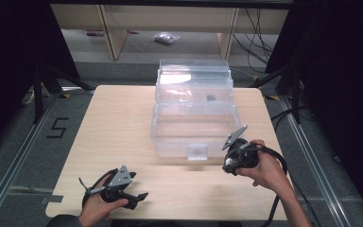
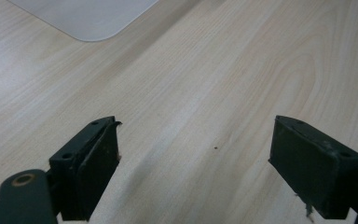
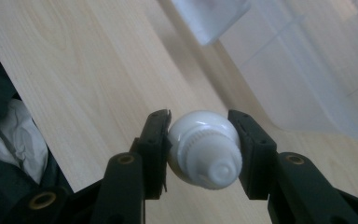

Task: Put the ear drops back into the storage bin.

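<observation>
Light wood surface (image 1: 123, 123) in a dim room w/ dark curtains either side; grey floor beyond, shelf legs at the back. A clear plastic storage box (image 1: 194, 111) sits mid-surface toward the far edge, its front latch facing the person; looks like its lid is up at the back, though the clear plastic makes that hard to call. A small dark item shows inside near the back, too small to ID.

Right hand-held gripper (image 3: 204, 140) is clenched on a small white bottle (image 3: 205, 149), jaws pressing both sides, ribbed cap end pointing at the camera. In the high view this right hand-held gripper (image 1: 238, 156) hovers just beside the box's front right corner, so the bottle is held in the air, not yet in the box.

Left hand-held gripper (image 2: 193, 154) is released, jaws wide apart, nothing between them, low over bare wood near the front left, well apart from the box.

Progress, as I judge it: pickup done, bottle secured. Left: carry over the front wall, lower into the box, let go. Approx. halfway.
</observation>
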The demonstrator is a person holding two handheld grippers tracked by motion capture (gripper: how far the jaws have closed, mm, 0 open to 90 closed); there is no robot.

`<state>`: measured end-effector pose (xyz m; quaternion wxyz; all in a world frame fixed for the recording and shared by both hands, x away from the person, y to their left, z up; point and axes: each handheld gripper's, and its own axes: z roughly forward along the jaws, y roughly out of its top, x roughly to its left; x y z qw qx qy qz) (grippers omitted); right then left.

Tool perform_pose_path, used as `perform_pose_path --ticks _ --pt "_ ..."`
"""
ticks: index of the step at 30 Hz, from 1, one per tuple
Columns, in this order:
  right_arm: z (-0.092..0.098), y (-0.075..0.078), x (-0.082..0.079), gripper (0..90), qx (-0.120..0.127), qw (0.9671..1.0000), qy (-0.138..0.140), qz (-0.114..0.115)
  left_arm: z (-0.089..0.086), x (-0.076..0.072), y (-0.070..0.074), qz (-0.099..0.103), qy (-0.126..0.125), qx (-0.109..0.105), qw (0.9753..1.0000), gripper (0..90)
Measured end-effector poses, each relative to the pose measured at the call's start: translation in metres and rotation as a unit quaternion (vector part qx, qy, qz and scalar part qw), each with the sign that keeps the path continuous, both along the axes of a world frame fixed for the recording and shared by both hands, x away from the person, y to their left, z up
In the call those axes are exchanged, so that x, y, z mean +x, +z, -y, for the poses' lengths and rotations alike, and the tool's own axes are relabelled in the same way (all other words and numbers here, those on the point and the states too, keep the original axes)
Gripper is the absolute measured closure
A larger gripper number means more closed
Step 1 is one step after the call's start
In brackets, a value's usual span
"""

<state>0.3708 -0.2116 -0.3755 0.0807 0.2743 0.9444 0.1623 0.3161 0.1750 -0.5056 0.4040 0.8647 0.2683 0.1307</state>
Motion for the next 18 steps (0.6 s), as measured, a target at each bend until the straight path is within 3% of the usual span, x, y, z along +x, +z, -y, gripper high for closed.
perform_pose_path --ticks 9,18 --pt "-0.005 0.029 0.018 60.3 0.002 0.9999 0.016 0.005 0.000 0.000 0.000 0.000 0.000 0.000 1.0000 15.0" --pt "-0.006 0.050 0.038 60.3 0.000 1.0000 0.001 0.007 0.000 0.000 0.000 -0.001 0.000 0.000 1.0000 15.0"
